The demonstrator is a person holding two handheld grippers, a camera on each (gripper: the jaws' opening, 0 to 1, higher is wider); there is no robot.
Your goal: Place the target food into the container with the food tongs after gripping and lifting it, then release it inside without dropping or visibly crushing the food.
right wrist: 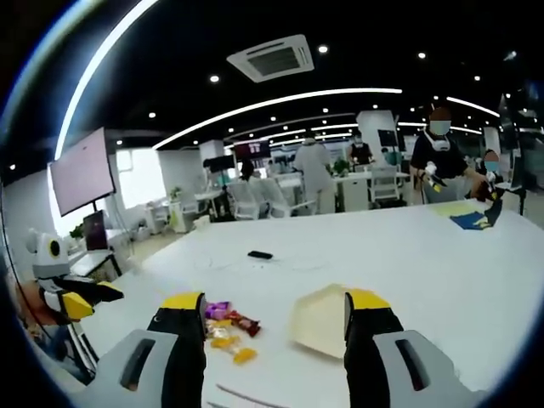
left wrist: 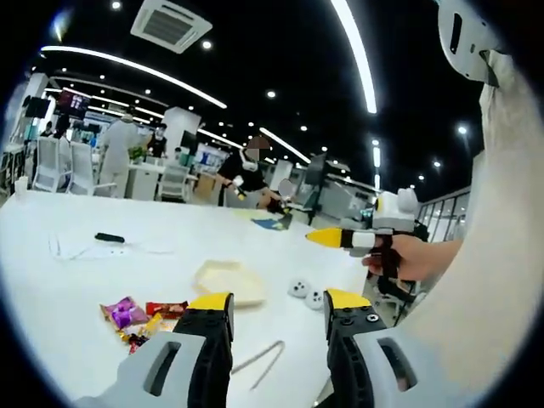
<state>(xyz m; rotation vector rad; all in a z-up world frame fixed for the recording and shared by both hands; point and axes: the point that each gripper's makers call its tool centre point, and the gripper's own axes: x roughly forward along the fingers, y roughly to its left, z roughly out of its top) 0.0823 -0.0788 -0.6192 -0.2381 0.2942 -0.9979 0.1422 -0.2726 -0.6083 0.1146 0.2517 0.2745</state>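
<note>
A pale cream container (left wrist: 229, 280) lies on the white table (left wrist: 76, 280), just beyond my left gripper (left wrist: 279, 302), which is open and holds nothing. Left of it is a small pile of colourful wrapped snacks (left wrist: 140, 316). Metal tongs (left wrist: 263, 361) rest on the table between the left jaws. My right gripper (left wrist: 340, 238) comes in from the right, held in a hand above the table edge. In the right gripper view, the right gripper (right wrist: 274, 300) is open and bare, with the container (right wrist: 319, 321) and the snacks (right wrist: 228, 327) just beyond it.
Two small white round things (left wrist: 306, 291) sit right of the container. A black object (right wrist: 260, 254) and a blue cloth (right wrist: 472, 221) lie farther out on the table. My left gripper (right wrist: 76, 302) shows at the left edge. People, desks and chairs stand behind.
</note>
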